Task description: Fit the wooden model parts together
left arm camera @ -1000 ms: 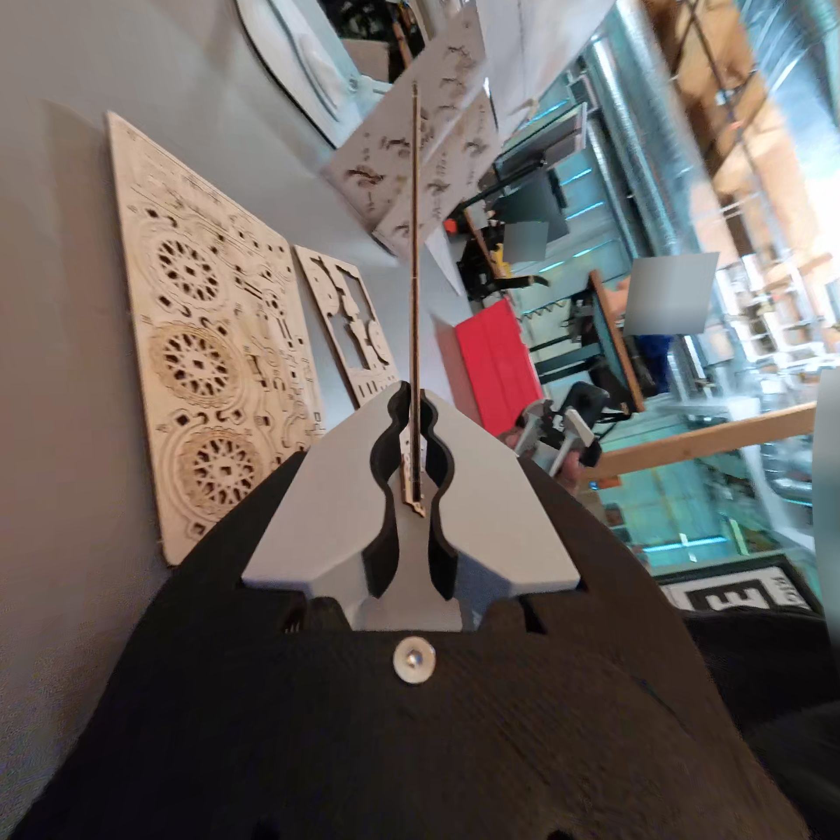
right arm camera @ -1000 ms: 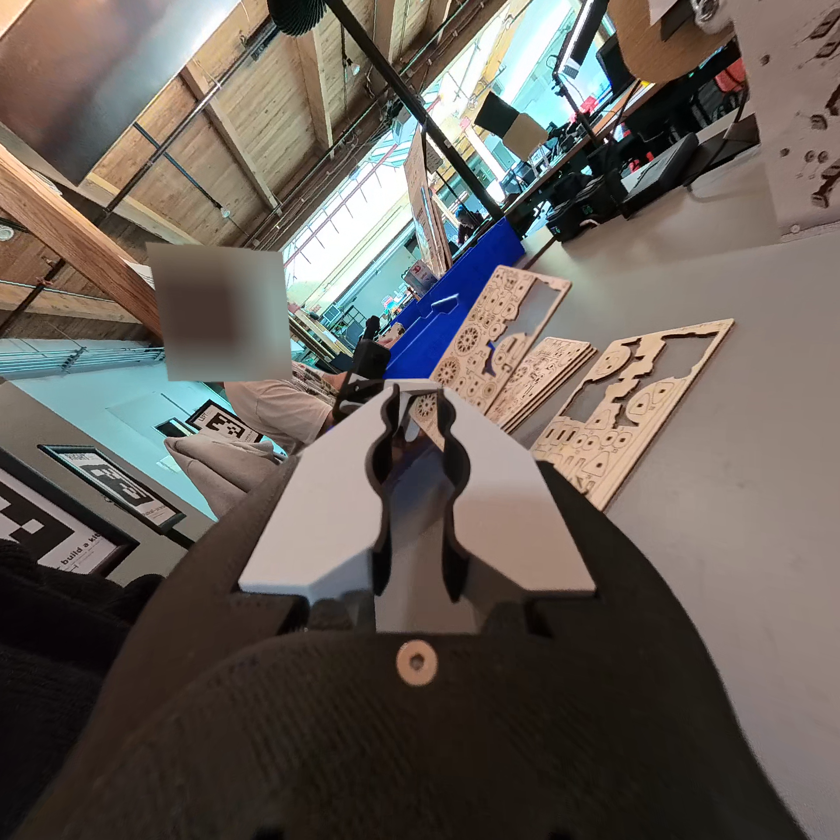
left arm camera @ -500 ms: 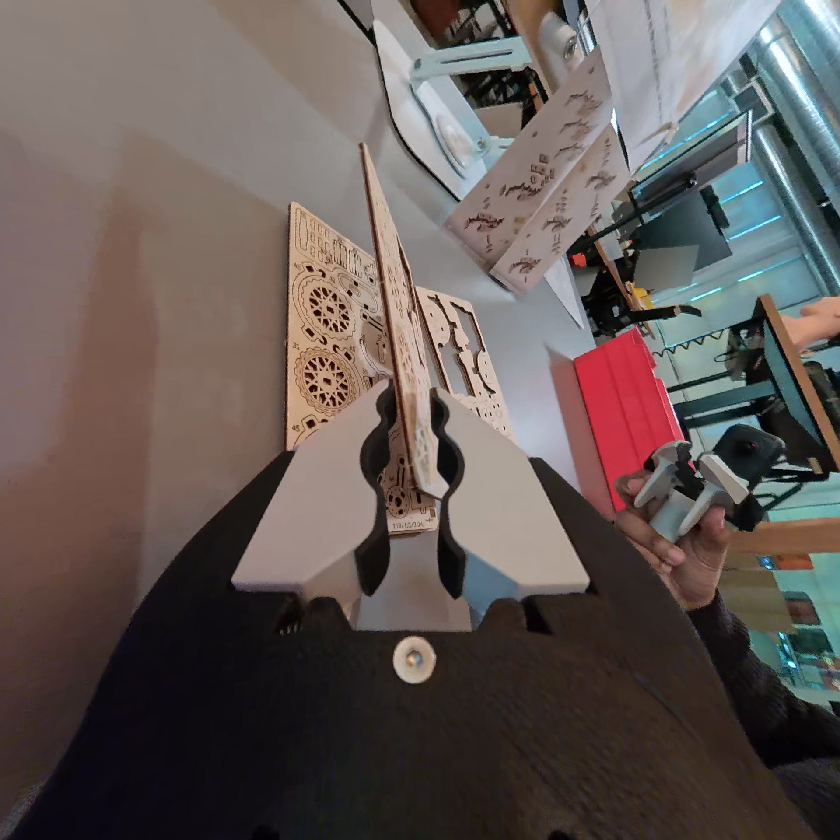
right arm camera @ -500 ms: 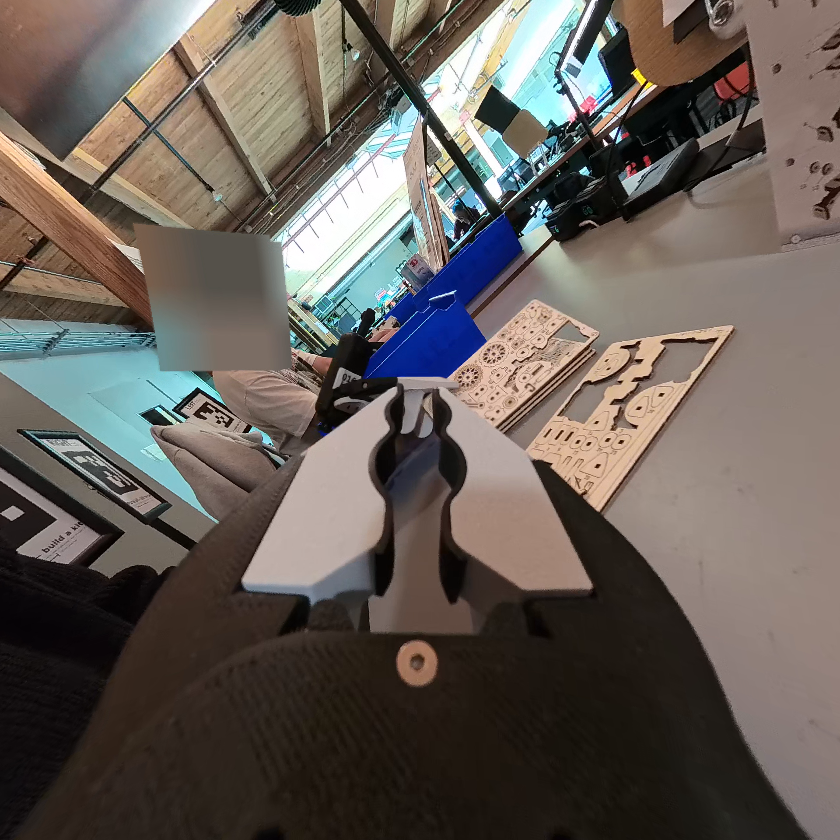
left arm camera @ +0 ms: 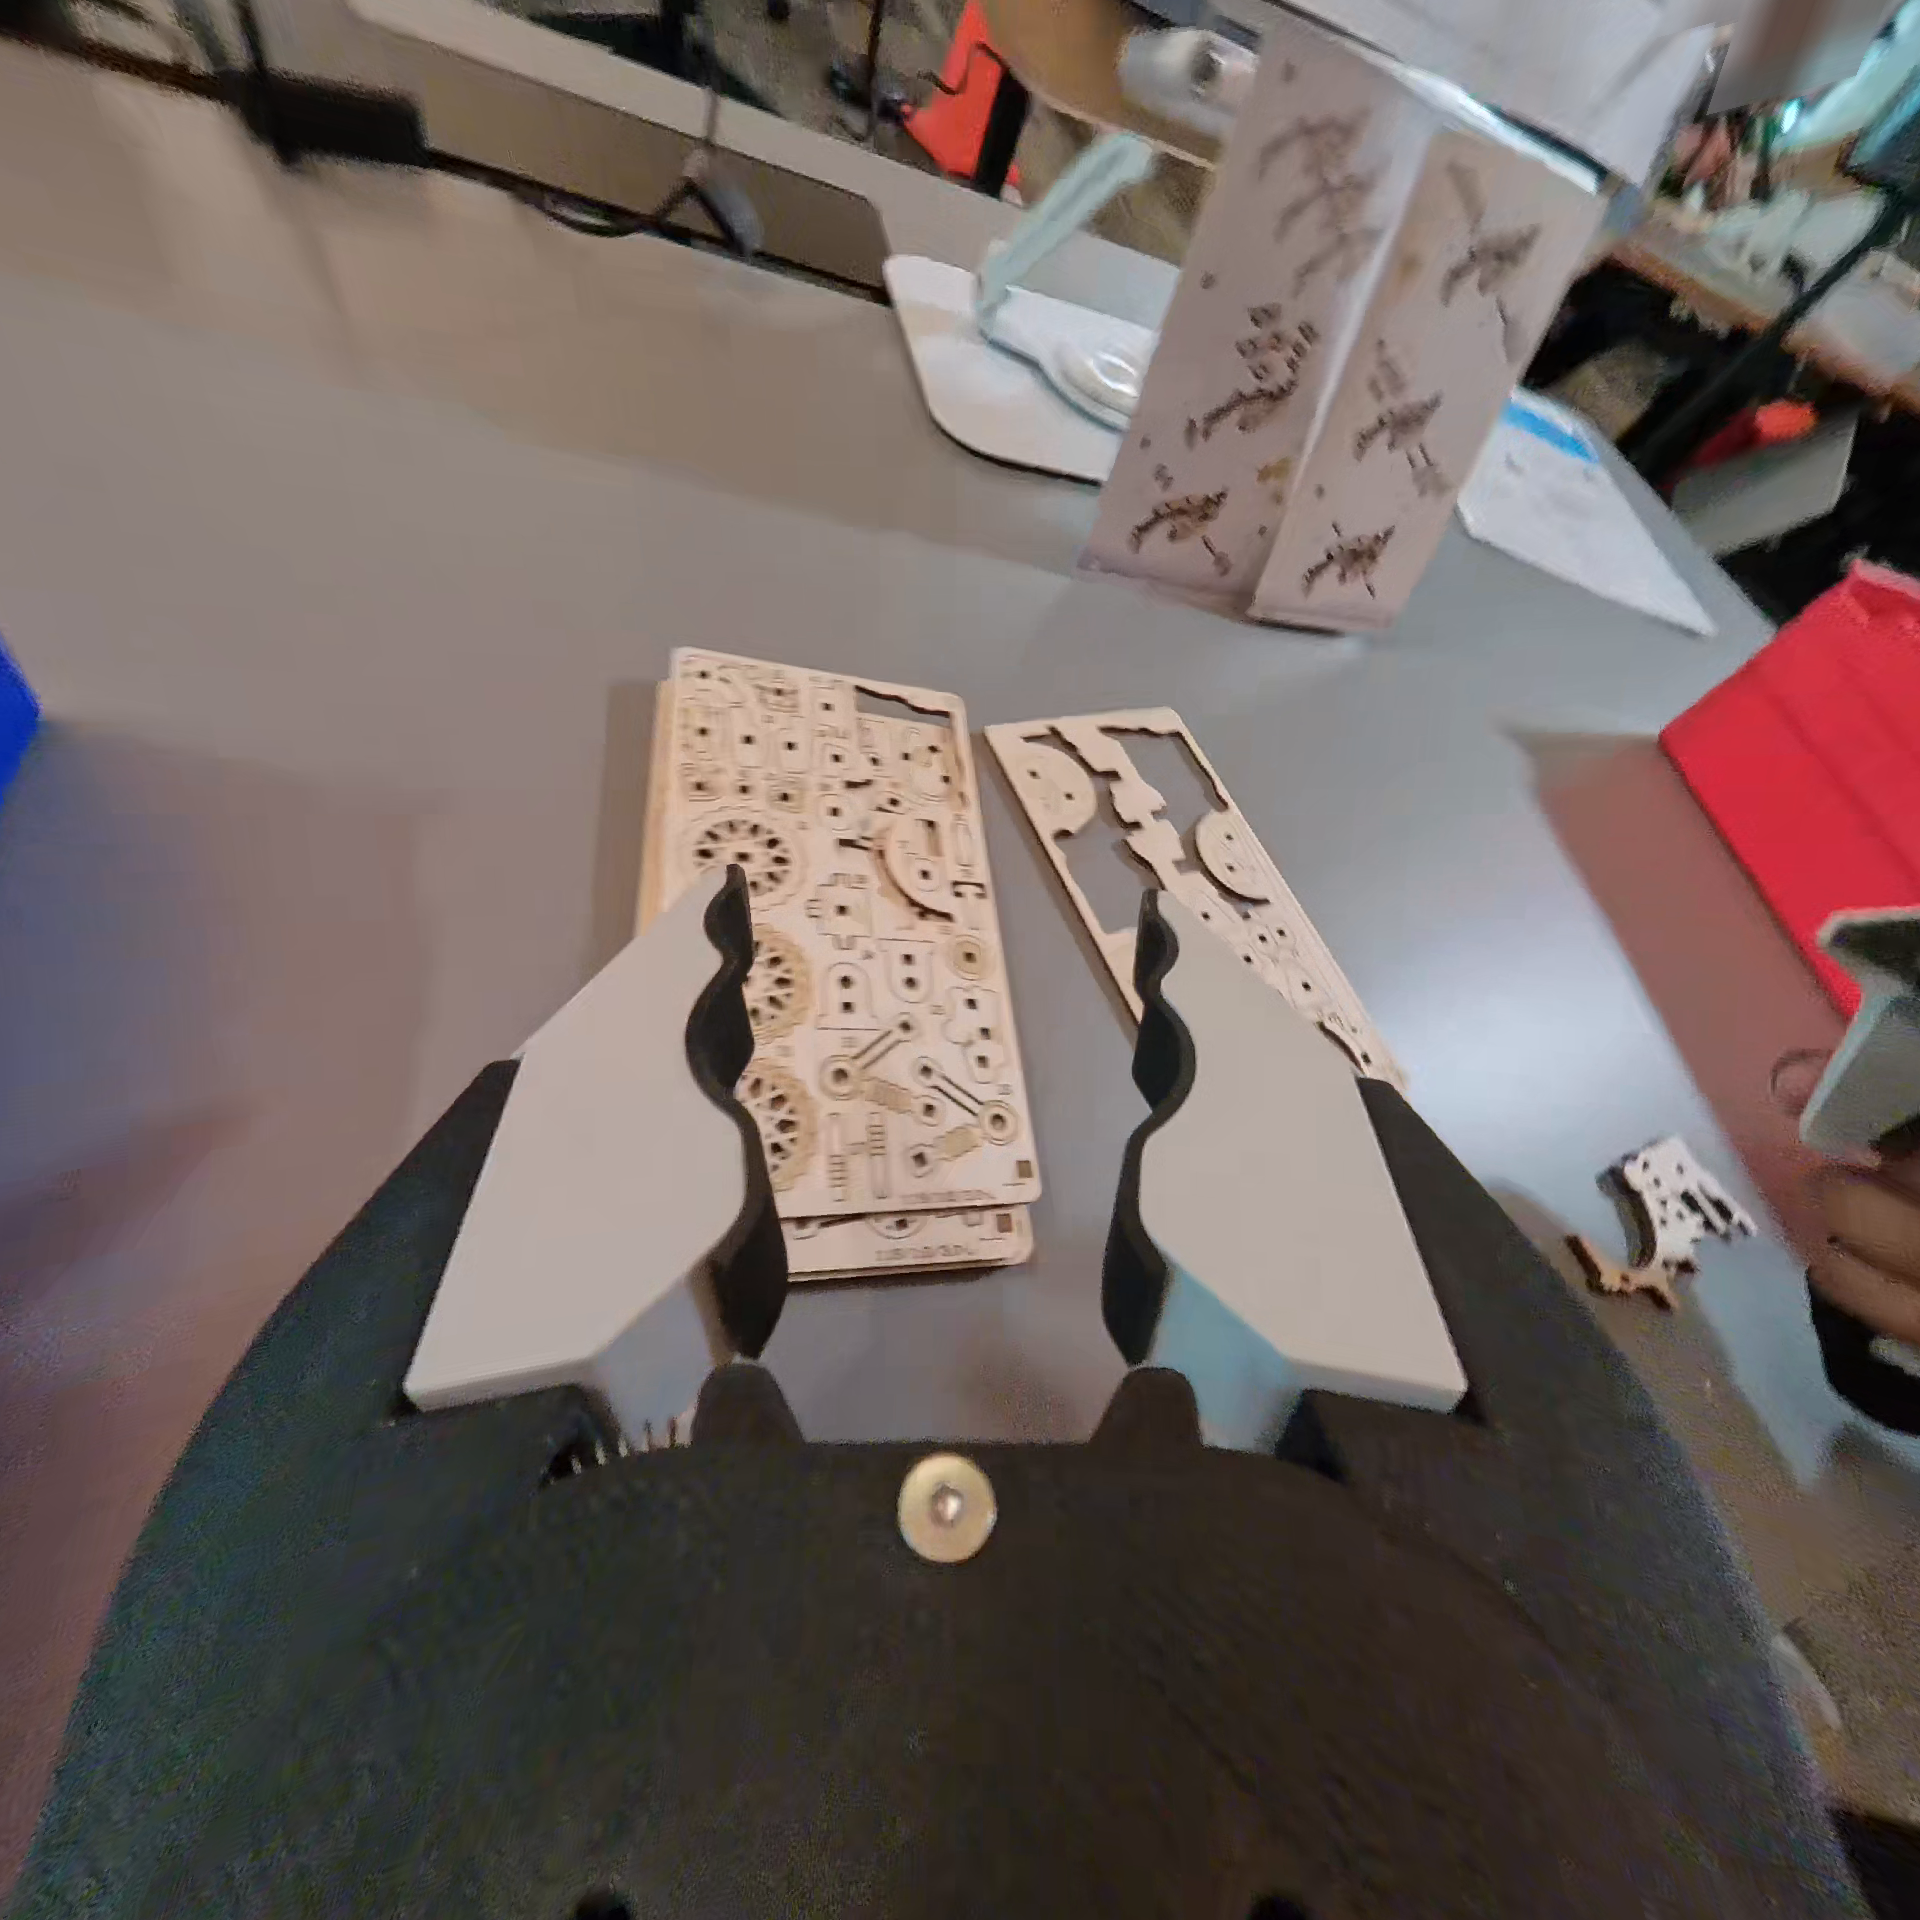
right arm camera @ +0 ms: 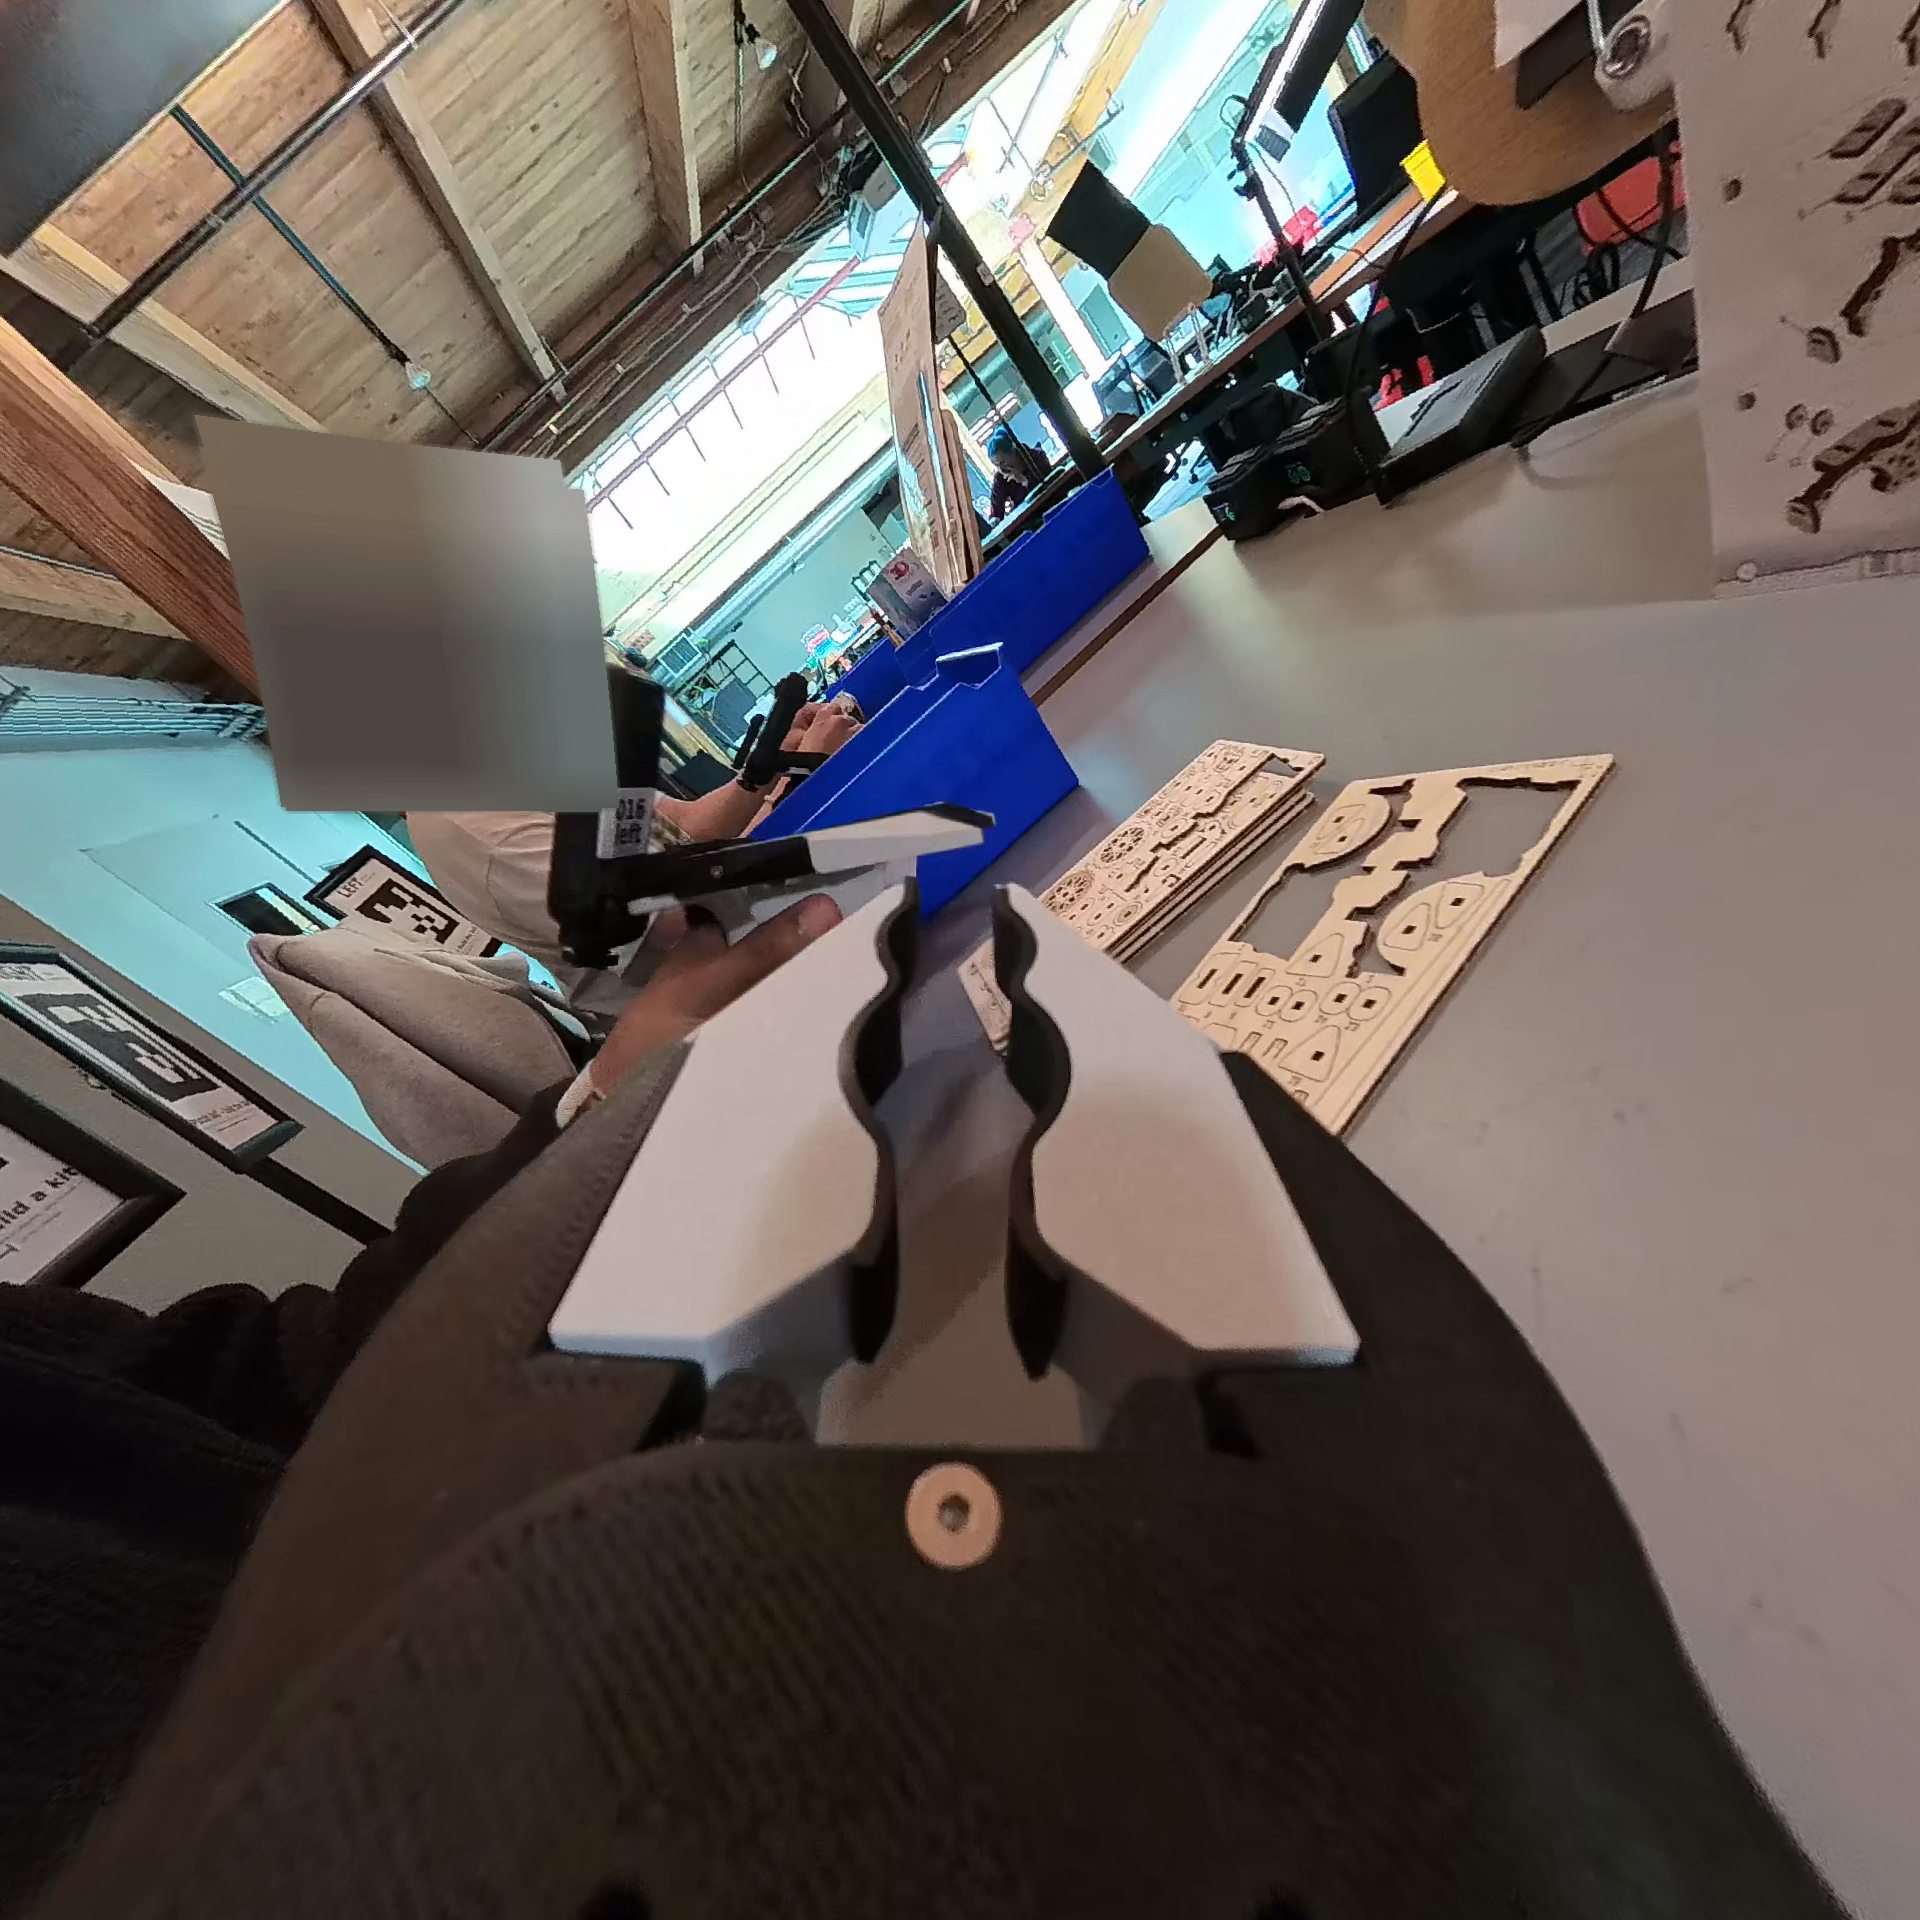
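While both claws hold nothing, stock reads thus. Left claw (left arm camera: 940, 914): jaws spread wide, empty, above the stacked wooden sheets (left arm camera: 831, 935), which lie flat on the grey surface (left arm camera: 312, 520). Punched-out sheet (left arm camera: 1174, 862): just right of the stack, under the right finger. Small loose part (left arm camera: 1662, 1205): further right. Right claw (right arm camera: 954, 909): jaws slightly parted, empty. Risk, judged: thin sheets lying flat may slip or snap if pinched at an edge.

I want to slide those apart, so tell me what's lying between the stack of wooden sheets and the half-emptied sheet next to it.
Nothing: the left wrist view shows only bare grey table between the stack of wooden sheets and the half-emptied sheet.
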The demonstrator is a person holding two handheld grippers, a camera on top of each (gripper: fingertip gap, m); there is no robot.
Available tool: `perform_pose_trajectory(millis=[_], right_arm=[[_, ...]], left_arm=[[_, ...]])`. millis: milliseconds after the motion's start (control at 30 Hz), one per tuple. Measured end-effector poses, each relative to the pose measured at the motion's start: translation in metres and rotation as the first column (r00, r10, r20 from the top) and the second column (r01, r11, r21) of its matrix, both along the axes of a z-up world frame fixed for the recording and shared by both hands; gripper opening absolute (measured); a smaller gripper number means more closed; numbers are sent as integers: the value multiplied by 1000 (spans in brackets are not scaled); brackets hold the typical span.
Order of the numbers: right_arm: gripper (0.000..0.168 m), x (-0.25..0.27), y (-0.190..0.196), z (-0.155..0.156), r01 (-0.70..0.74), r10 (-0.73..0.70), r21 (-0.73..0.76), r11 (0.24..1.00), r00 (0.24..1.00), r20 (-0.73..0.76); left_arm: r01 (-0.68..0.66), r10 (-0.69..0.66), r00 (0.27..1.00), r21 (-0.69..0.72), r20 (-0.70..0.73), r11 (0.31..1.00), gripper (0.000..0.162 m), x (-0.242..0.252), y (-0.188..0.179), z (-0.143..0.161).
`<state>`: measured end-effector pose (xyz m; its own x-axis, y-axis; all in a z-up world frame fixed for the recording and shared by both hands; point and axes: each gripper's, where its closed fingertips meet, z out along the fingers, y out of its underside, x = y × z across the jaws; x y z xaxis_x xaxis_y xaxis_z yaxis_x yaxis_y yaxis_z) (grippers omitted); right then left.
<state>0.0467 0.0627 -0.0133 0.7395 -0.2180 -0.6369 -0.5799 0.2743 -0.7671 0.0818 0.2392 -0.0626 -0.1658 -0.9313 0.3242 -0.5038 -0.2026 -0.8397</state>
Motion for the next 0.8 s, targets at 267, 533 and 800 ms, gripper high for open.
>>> perform_pose_trajectory(millis=[267, 533, 800], right_arm=[[17, -41, -45, 0, 61, -17, -236, 970, 983, 183], [18, -74, -94, -6, 41, -40, -91, 995, 999, 13], [17, -96, -94, -6, 25, -18, -166, 986, 999, 45]], left_arm=[[276, -273, 958, 27, -83, 961, 16, -15, -84, -12], [302, -269, 936, 128, -226, 945, 38, 39, -104, -35], [305, -171, 895, 285, -412, 909, 40, 76, -104, -71]])
